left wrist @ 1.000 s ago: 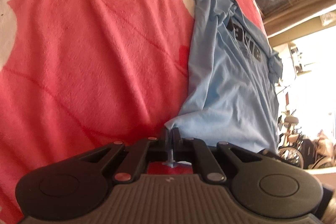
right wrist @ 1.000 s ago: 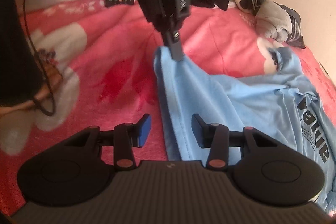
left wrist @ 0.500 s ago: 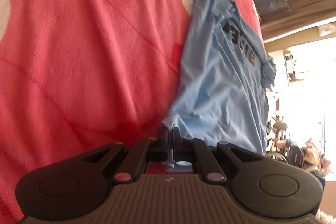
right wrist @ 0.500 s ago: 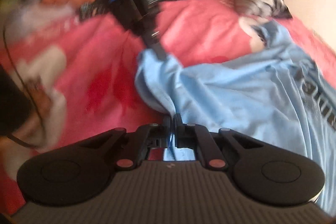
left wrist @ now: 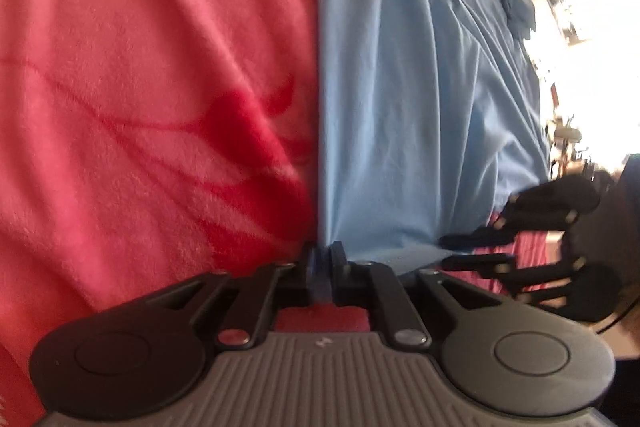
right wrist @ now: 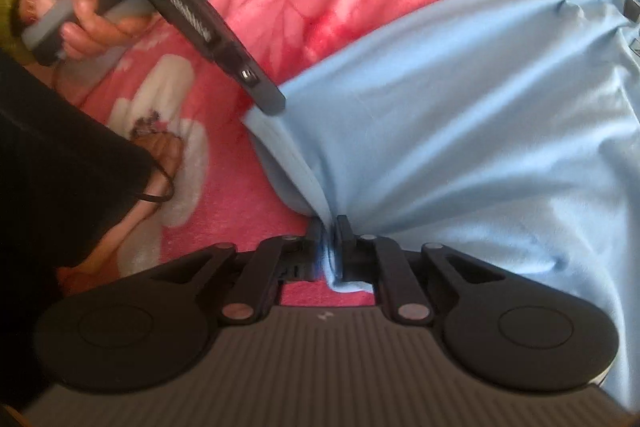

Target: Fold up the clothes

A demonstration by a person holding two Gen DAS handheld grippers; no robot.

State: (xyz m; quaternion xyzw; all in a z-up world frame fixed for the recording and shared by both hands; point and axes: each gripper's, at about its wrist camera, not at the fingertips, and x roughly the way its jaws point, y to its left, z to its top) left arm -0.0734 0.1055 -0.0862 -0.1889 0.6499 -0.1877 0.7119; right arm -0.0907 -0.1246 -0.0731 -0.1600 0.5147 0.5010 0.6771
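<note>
Pink blanket point(left wrist: 140, 87) on bed; blue shirt point(left wrist: 420, 107) spread right. Left gripper point(left wrist: 320, 259) & right gripper point(right wrist: 330, 243) both clamped on near hem. Risk: uneven pull slips hem, fabric bunches.

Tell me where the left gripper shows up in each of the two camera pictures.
Left wrist view: the left gripper fills the bottom edge, shut on the hem corner of the blue shirt.
Right wrist view: it comes in from the upper left, held in a hand, its tip on the shirt's near corner.
Shared landmark: the shirt on the pink blanket.
</note>
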